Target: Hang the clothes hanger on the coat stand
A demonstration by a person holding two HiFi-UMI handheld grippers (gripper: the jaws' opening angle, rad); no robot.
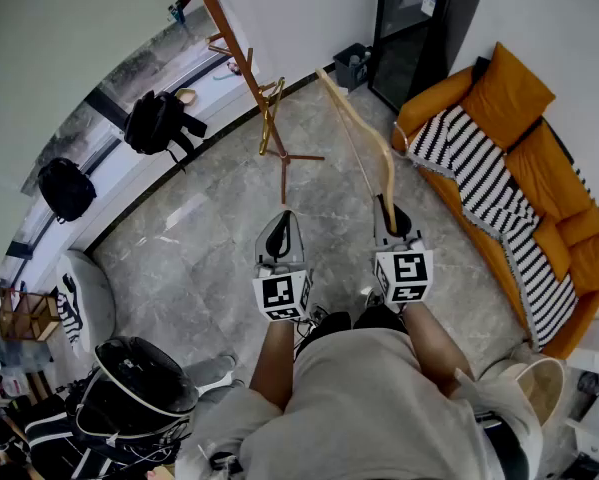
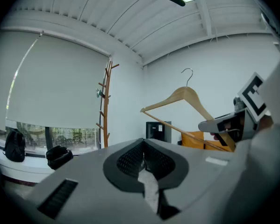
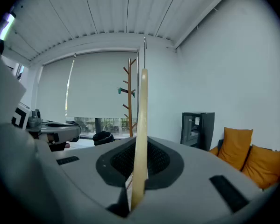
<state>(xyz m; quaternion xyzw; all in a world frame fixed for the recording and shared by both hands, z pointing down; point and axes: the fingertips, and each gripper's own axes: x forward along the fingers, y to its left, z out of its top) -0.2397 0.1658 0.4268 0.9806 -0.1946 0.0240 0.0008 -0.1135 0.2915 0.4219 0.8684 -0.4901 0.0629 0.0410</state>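
Two hand-held grippers point out over the grey marbled floor (image 1: 199,238). The right gripper (image 1: 394,218) has its fingers (image 3: 163,162) clenched on one end of the pale wooden clothes hanger (image 1: 364,138), which rises from them in the air with its metal hook (image 2: 189,73) uppermost, not touching the tall brown wooden coat stand (image 1: 244,68). The left gripper (image 1: 279,236) is just beside the right, its fingers (image 2: 128,160) closed together on nothing. The stand rises ahead of the left gripper, legs on the floor, near the window sill (image 1: 109,190) where two black backpacks (image 1: 159,123) sit. To the right of the hanger is an orange sofa (image 1: 519,118) with a black-and-white striped throw (image 1: 479,183). A black cabinet (image 1: 409,33) stands against the white wall (image 1: 299,18) beyond.
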